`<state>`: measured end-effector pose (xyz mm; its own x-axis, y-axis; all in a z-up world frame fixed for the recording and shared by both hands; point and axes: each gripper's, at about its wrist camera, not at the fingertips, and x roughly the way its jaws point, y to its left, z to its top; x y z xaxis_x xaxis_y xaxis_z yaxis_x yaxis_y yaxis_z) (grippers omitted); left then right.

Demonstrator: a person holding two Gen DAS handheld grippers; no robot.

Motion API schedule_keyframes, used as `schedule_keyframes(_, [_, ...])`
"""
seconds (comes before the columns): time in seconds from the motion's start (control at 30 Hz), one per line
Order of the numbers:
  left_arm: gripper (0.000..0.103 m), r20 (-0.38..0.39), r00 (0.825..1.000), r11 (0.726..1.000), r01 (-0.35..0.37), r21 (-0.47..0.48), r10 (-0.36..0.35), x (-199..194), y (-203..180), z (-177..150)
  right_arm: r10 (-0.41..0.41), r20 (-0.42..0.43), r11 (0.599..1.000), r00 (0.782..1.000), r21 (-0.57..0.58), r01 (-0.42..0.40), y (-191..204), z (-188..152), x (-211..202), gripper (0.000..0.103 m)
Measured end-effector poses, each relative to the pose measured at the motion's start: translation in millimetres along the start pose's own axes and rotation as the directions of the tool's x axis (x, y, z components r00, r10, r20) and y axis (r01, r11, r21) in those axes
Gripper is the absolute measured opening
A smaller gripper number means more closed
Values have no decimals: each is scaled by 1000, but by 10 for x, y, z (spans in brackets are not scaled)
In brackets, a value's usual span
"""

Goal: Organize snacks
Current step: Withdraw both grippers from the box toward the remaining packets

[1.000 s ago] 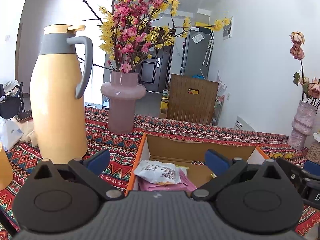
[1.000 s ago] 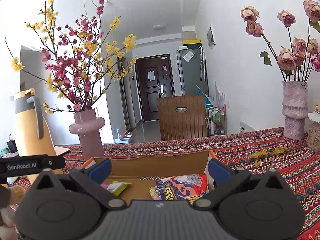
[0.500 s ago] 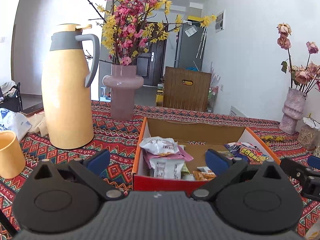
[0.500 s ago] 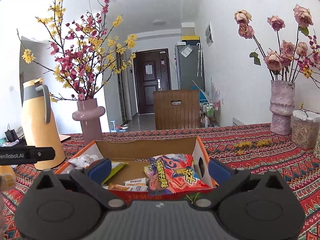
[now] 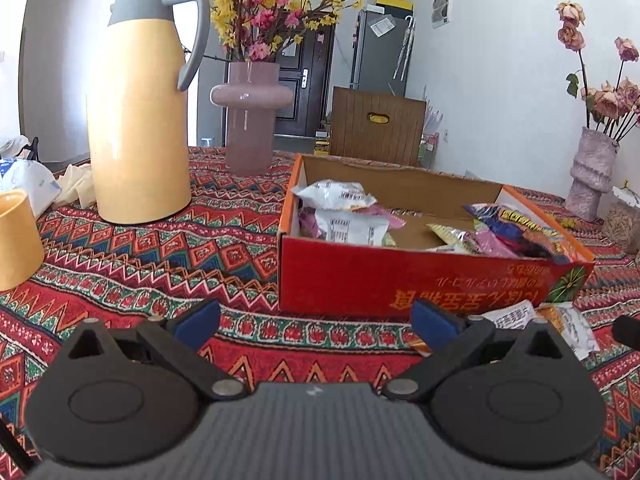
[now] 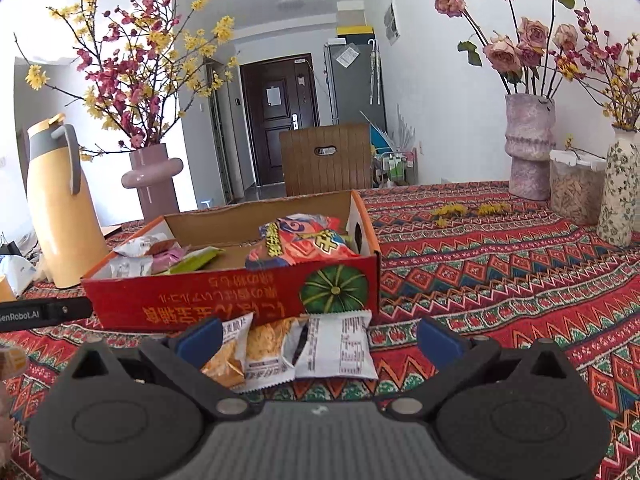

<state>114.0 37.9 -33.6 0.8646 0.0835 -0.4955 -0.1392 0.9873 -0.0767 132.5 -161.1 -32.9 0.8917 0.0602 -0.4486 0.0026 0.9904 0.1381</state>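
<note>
A red cardboard box (image 5: 420, 280) (image 6: 224, 300) stands on the patterned tablecloth and holds several snack packets, among them white ones (image 5: 348, 228) and a big colourful bag (image 6: 300, 244). Loose snack packets (image 6: 304, 348) (image 5: 540, 320) lie on the cloth in front of the box. My right gripper (image 6: 318, 338) is open just above those loose packets, which show between its fingers. My left gripper (image 5: 316, 318) is open over bare cloth before the box's left front, with nothing in it.
A tall yellow thermos (image 5: 140, 120) and a pink vase of blossoms (image 5: 250, 120) stand left of the box. A yellow cup (image 5: 16, 240) is at the far left. Vases (image 6: 528, 148) and a lidded jar (image 6: 572, 188) stand at the right.
Both grippers have drawn back and up from the box. Its red front wall and the loose packets on the cloth have come into view.
</note>
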Motion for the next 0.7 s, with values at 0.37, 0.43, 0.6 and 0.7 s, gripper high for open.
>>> schedule_keyframes(0.37, [103, -30, 1000, 1000, -5, -17, 5, 50, 28, -38, -35, -25, 999, 999, 14, 36, -125, -30, 103, 103])
schedule_keyframes(0.43, [103, -34, 999, 1000, -4, -22, 3, 65, 35, -36, -46, -43, 999, 998, 5, 46, -145, -6, 174, 103])
schedule_keyframes(0.6, [103, -42, 999, 999, -1, -32, 0, 78, 46, -35, -48, -112, 999, 993, -23, 45, -179, 106, 437, 86])
schedule_keyframes(0.7, [103, -44, 999, 999, 3, -45, -5, 84, 66, -31, -32, -145, 999, 989, -28, 28, -159, 158, 577, 83])
